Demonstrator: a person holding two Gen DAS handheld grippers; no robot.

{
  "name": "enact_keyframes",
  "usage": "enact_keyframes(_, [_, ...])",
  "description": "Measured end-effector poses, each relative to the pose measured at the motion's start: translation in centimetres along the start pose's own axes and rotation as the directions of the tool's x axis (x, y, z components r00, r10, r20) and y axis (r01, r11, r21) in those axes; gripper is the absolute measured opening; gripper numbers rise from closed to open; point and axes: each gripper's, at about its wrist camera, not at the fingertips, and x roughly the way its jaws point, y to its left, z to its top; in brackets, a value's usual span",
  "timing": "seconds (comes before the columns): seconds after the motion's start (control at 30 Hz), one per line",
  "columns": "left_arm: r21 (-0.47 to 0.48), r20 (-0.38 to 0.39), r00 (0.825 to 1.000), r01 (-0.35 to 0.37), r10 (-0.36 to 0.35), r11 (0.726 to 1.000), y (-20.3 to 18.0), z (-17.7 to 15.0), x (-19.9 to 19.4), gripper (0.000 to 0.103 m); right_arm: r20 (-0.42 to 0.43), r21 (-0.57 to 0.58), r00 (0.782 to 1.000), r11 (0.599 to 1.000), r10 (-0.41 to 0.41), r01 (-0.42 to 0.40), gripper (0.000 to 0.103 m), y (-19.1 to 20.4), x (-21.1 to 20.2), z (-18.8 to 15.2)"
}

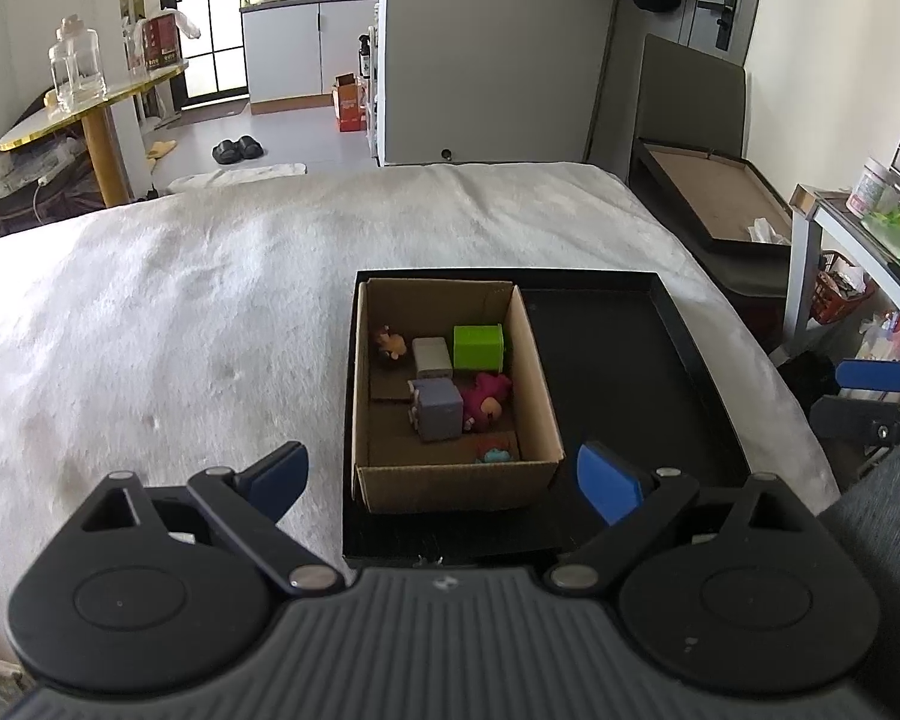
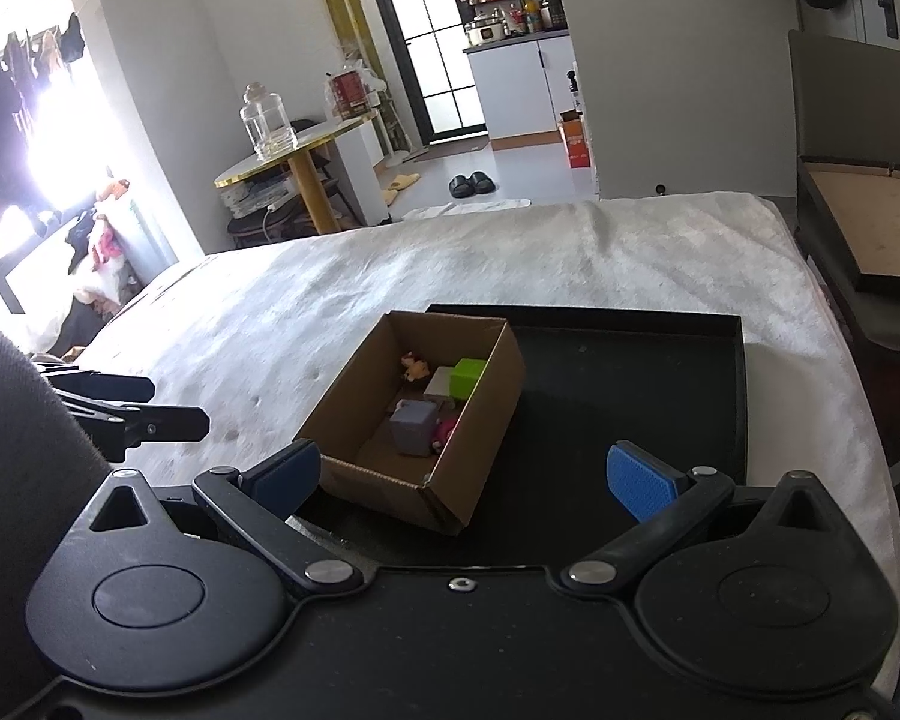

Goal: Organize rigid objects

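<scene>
Cardboard box [image 1: 450, 483]: brown corrugated paper, matt, raw cut edges, sits between the left gripper's [image 1: 444, 483] fingers. Black tray [image 1: 648, 372] under it: smooth, slight sheen. White blanket [image 1: 180, 312] left of the fingers: fuzzy plush cloth. Green block [image 1: 479, 347] and grey block [image 1: 441, 408] ahead of the fingertips: smooth matt plastic. Finger pads [image 2: 642, 480]: blue, textured rubbery look; arms matt black plastic, pivot pins bright metal.

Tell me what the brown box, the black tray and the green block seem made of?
Brown box: corrugated cardboard, matte; raw cut edges and fold flaps show. Black tray: possibly rigid board or plastic, dull finish; hard to tell. Green block: likely plastic, smooth with uniform bright colour.
</scene>
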Motion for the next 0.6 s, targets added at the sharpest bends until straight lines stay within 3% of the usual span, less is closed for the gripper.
enact_keyframes(0.6, [-0.016, -0.010, 0.998, 0.063, -0.063, 0.998, -0.2, -1.0, 0.3, 0.096, -0.012, 0.048, 0.999, 0.998, -0.039, 0.040, 0.103, -0.4, -1.4, -0.8])
